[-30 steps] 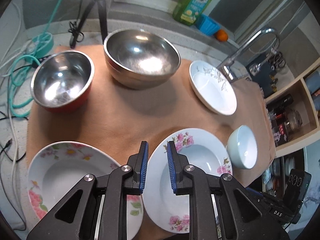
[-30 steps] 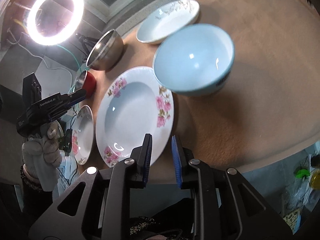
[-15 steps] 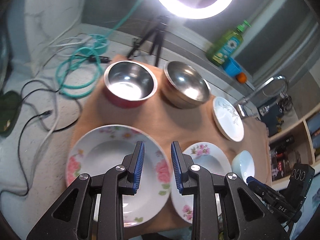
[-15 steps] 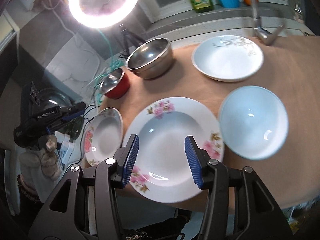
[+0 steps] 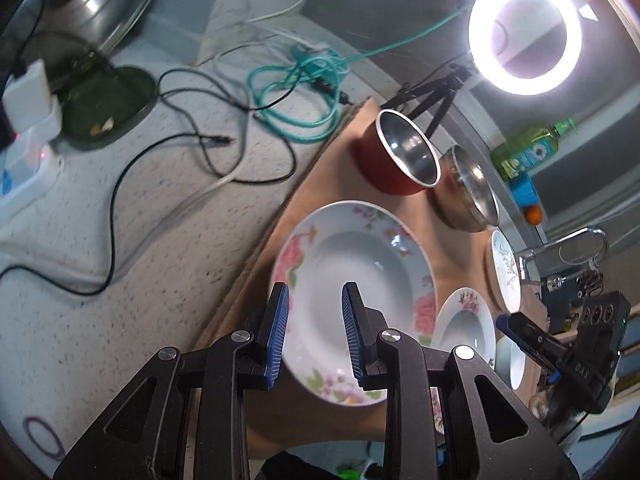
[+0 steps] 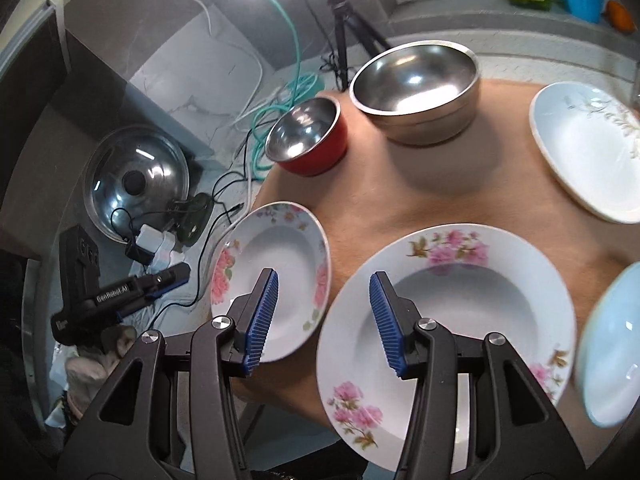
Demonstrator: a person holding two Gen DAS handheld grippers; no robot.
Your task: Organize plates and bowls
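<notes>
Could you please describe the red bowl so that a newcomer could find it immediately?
Start at the brown mat; along its far edge stand two metal bowls. The red bowl is the smaller, left of the all-steel bowl, and alone has a red outside.

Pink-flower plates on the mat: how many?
2. One pink-flower plate sits at the mat's left edge, ahead of the left gripper; the other pink-flower plate lies right of it, under the right gripper.

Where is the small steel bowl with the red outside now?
The small steel bowl with the red outside stands at the brown mat's far left corner, beside the larger all-steel bowl, behind the floral plate.
</notes>
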